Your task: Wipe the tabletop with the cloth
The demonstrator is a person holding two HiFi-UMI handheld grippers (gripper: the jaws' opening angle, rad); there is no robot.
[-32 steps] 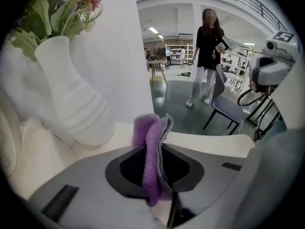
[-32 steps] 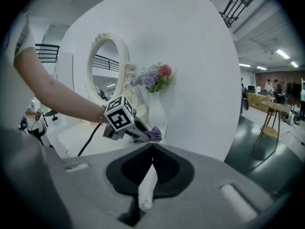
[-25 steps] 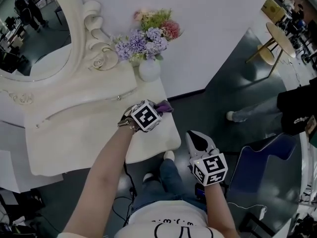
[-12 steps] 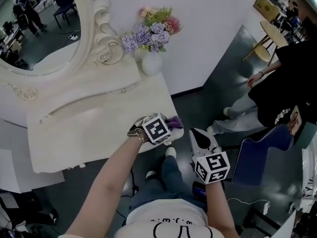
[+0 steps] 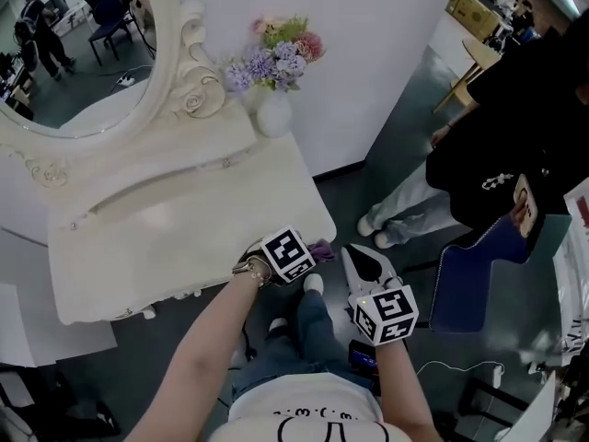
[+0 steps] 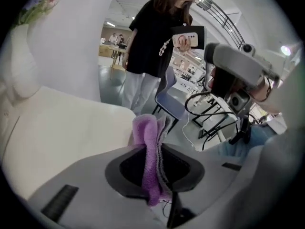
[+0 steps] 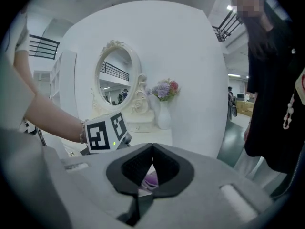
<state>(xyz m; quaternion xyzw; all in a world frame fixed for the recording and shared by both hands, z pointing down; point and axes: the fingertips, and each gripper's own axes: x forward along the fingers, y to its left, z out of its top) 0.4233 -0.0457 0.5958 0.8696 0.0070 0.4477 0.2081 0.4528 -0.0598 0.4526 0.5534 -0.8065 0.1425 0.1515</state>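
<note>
The purple cloth (image 6: 147, 137) is pinched between the jaws of my left gripper (image 6: 155, 149), which is shut on it. In the head view that left gripper (image 5: 309, 250) sits at the front right corner of the white dressing table (image 5: 175, 224), with the cloth (image 5: 322, 246) poking out past the table's edge. My right gripper (image 5: 364, 263) hangs off the table, just right of the left one, its jaws closed to a point and holding nothing. The right gripper view shows the left gripper's marker cube (image 7: 105, 131) and a bit of cloth (image 7: 151, 179) beyond my right gripper (image 7: 152, 149).
A white vase of flowers (image 5: 274, 110) stands at the table's back right, beside an ornate oval mirror (image 5: 78, 58). A person in black (image 5: 515, 127) stands close on the right. A blue chair (image 5: 474, 279) is beside my right arm. Cables lie on the dark floor.
My left gripper has drawn the cloth across the tabletop from near the vase to the front right corner. The person in black has walked in closer. My right gripper has barely moved.
</note>
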